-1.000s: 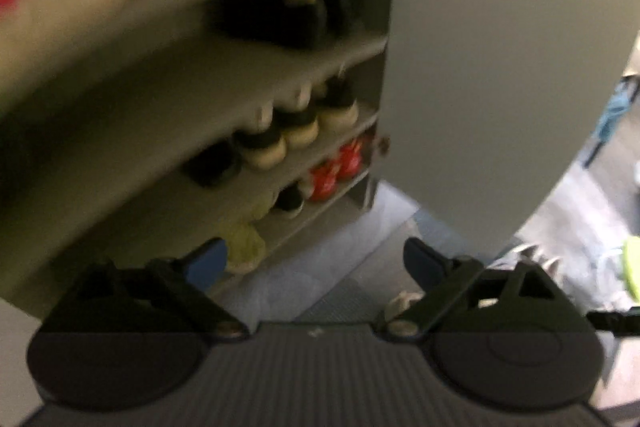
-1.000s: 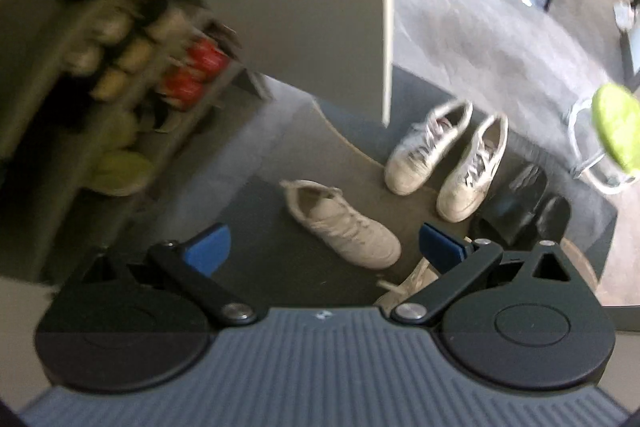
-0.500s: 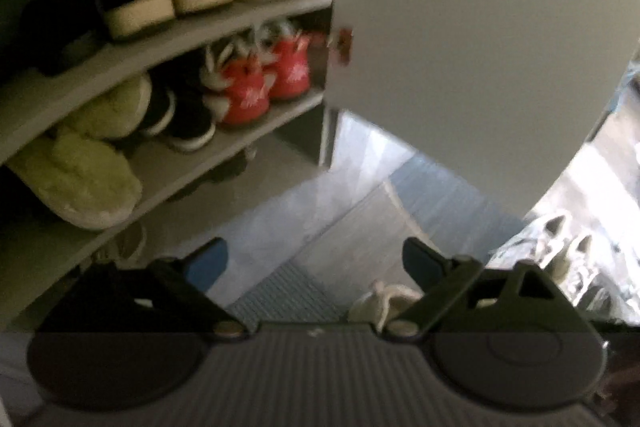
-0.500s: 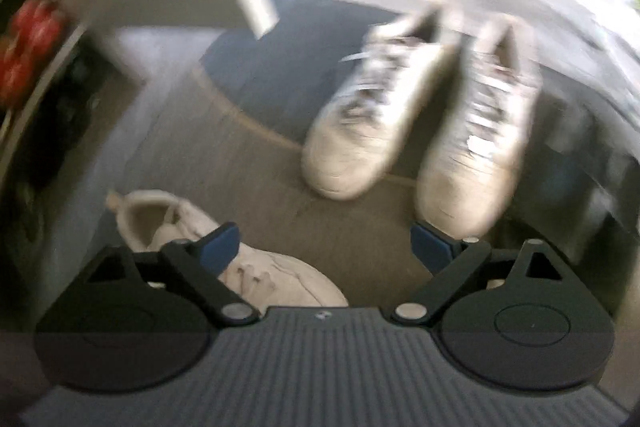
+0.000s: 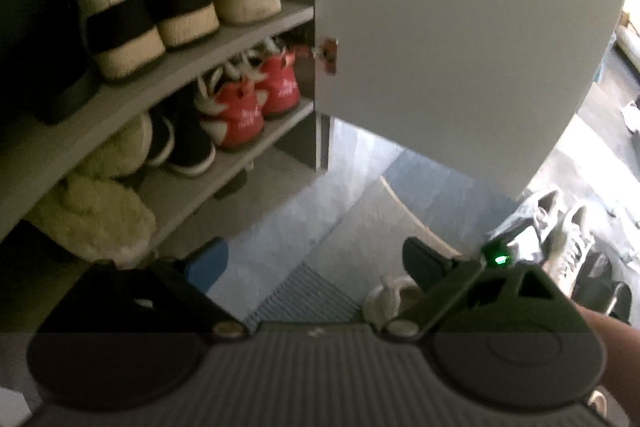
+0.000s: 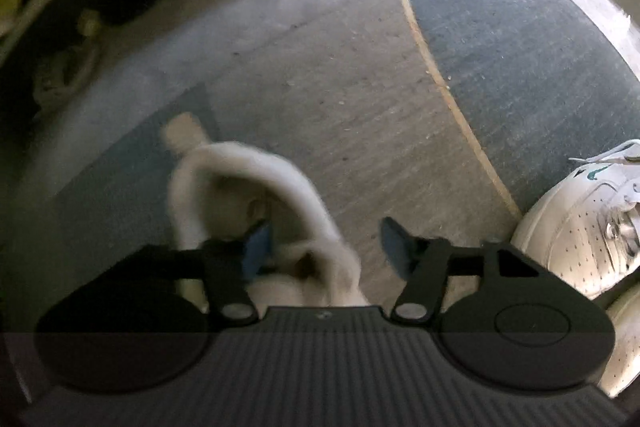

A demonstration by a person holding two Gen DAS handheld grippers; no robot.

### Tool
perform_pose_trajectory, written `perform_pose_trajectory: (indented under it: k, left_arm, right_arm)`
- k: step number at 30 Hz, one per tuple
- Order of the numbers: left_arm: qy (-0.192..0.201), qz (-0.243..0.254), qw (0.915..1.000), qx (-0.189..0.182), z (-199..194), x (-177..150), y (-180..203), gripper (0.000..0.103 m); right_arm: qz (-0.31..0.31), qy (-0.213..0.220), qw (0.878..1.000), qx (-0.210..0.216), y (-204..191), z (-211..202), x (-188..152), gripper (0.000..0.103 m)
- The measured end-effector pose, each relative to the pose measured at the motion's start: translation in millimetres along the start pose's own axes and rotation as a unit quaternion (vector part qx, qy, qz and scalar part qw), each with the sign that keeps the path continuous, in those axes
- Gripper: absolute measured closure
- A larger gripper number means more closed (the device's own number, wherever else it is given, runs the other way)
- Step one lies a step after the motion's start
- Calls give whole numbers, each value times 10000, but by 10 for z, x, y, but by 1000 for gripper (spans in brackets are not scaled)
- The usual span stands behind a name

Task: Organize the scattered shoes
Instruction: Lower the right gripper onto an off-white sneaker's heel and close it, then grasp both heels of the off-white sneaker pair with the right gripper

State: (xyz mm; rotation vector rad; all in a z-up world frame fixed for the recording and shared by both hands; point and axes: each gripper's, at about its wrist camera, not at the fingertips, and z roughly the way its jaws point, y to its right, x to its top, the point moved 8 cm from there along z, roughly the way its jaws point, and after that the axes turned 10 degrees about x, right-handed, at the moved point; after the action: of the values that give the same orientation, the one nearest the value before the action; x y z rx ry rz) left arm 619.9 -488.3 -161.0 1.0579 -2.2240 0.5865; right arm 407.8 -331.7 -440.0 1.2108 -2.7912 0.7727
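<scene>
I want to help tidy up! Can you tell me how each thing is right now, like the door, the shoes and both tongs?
Cabinet door: swung open.
Red sneakers: on a lower shelf, side by side.
Fluffy slippers: on the bottom shelf.
Beige sneaker: on the floor mat, one finger inside its opening.
White sneaker: on the floor, laced.
Left tongs: open, empty.
Right tongs: open, straddling the beige sneaker's collar.

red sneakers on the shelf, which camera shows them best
The left wrist view: the red sneakers sit heel-out on the lower shelf, fairly sharp beside the open cabinet door. The right wrist view shows only dark, blurred shelving at its top left; no red is visible there.
</scene>
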Motion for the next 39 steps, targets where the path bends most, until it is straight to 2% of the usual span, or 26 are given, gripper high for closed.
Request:
perform_pose_trajectory:
  k: [3, 4, 6, 7, 9, 11, 13, 15, 16, 21, 23, 26, 32, 34, 37, 39]
  left_arm:
    - [183, -10, 9998, -57, -32, 73, 41, 8]
    - [242, -9, 9997, -72, -43, 97, 56, 8]
    - [401, 57, 9992, -52, -59, 148, 86, 8]
    - [476, 88, 9988, -43, -67, 173, 101, 8]
    - [531, 82, 9985, -56, -69, 204, 110, 8]
    - [593, 66, 9982, -79, -73, 240, 130, 8]
    - [571, 59, 9983, -103, -60, 241, 132, 8]
    - [580, 140, 9982, -114, -44, 234, 148, 8]
    - [595, 217, 9979, -113, -34, 228, 165, 8]
    - [724, 522, 9960, -88, 32, 207, 223, 8]
    - [658, 523, 9964, -82, 67, 197, 223, 8]
    - [588, 328, 9973, -289, 56, 204, 231, 8]
    - [636, 482, 9961, -373, 27, 178, 306, 8]
    - [641, 470, 9961, -378, 23, 178, 308, 8]
    - [644, 462, 9961, -375, 21, 175, 312, 8]
    - [611, 458, 9964, -374, 28, 172, 322, 8]
  right_arm:
    - [-56, -264, 9996, 41, -75, 220, 53, 65]
    - [-75, -352, 9993, 55, -100, 293, 70, 75]
    - [-51, -461, 9989, 85, -178, 435, 106, 75]
    - [250, -271, 9992, 148, -213, 414, 112, 75]
    - [1130, 319, 9925, 346, -101, 146, 96, 75]
    - [2040, 846, 9736, 584, 46, -144, 14, 77]
    - [2956, 1346, 9420, 847, 205, -439, -85, 79]
    - [3589, 1595, 9145, 969, 338, -655, -220, 81]
    - [3736, 1609, 9082, 983, 380, -708, -292, 82]
    - [3733, 1287, 9141, 924, 480, -738, -637, 81]
    - [3730, 1158, 9162, 899, 520, -751, -775, 80]
    - [3725, 963, 9190, 863, 580, -771, -982, 80]
    - [3710, 574, 9235, 789, 701, -816, -1398, 81]
    - [3384, 142, 9368, 873, 654, -826, -1457, 80]
    - [3221, -130, 9443, 664, 692, -835, -1477, 81]
    - [2908, -165, 9560, 350, 714, -869, -1399, 80]
